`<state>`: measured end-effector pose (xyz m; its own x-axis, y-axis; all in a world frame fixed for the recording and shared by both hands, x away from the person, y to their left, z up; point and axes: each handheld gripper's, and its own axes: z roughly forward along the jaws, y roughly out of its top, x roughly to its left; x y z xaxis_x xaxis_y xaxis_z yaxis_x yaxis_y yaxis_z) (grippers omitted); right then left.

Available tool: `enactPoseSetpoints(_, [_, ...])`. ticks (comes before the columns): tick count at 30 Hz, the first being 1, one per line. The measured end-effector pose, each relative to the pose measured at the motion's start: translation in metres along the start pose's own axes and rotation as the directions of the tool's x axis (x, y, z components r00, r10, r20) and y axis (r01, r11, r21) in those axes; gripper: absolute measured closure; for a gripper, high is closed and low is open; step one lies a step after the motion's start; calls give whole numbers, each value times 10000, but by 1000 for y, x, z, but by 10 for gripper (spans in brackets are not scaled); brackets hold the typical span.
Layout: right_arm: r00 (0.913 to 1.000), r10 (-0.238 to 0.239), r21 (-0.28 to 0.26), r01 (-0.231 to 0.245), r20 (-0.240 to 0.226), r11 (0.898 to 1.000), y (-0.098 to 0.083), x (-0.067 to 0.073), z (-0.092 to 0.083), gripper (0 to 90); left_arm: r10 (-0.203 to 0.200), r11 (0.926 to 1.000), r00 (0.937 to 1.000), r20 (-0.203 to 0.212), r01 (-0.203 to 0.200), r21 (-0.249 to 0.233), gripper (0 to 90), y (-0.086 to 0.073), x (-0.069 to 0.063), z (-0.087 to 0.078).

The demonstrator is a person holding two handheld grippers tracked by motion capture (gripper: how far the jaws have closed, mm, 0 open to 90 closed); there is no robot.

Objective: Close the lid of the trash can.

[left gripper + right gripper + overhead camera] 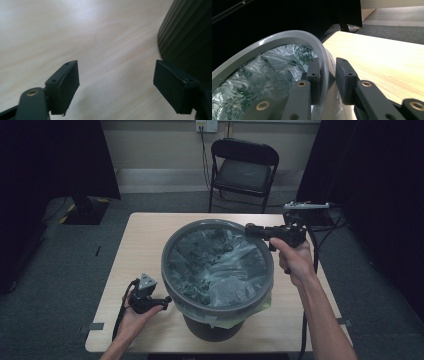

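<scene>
Right hand-held gripper [327, 80] is straddling the grey rim ring [287, 37] of the bin [215, 327] at its far right edge, one jaw inside, one outside; the outer jaw is standing slightly off the rim, so the grip is looking loose. Left hand-held gripper [116, 85] is hovering wide open and empty over the table [100, 37], just beside the bin's ribbed wall. Bin is sitting mid-table, the plastic liner [215, 262] draped inside under the ring. Risks: a slack hold is likely letting the ring slip or tilt, dragging the liner out; lifting one-sided could be tipping the bin, since nothing is bracing it.
</scene>
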<state>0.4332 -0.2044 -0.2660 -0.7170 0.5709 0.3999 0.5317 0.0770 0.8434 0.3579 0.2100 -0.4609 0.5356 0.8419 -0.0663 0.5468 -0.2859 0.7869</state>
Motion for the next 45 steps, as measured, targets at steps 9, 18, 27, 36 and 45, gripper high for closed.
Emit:
enactPoseSetpoints(9, [9999,-7,-490,1,-124,9988,-7,0,-4,619,165,9929,9969,766,-74,-1183,312,37,-10,-28])
enactPoseSetpoints(18, [9973,-662,-938,688,311,9932,-12,11,-15,589,-78,9669,9928,1199,381,-2522,356,76,1,-64])
enactPoseSetpoints(27, [9946,-958,-1136,997,392,9885,-18,14,-22,562,183,9294,9916,1279,302,-3678,309,102,3,-99])
enactPoseSetpoints(36, [9912,-1229,-1194,1281,499,9845,-21,20,-32,570,486,8603,9798,1938,576,-5066,314,119,-6,-136])
enactPoseSetpoints(45, [9843,-1539,-1056,1626,861,9810,-30,25,-39,600,1457,8779,9653,2166,-252,-4783,359,121,-35,-129])
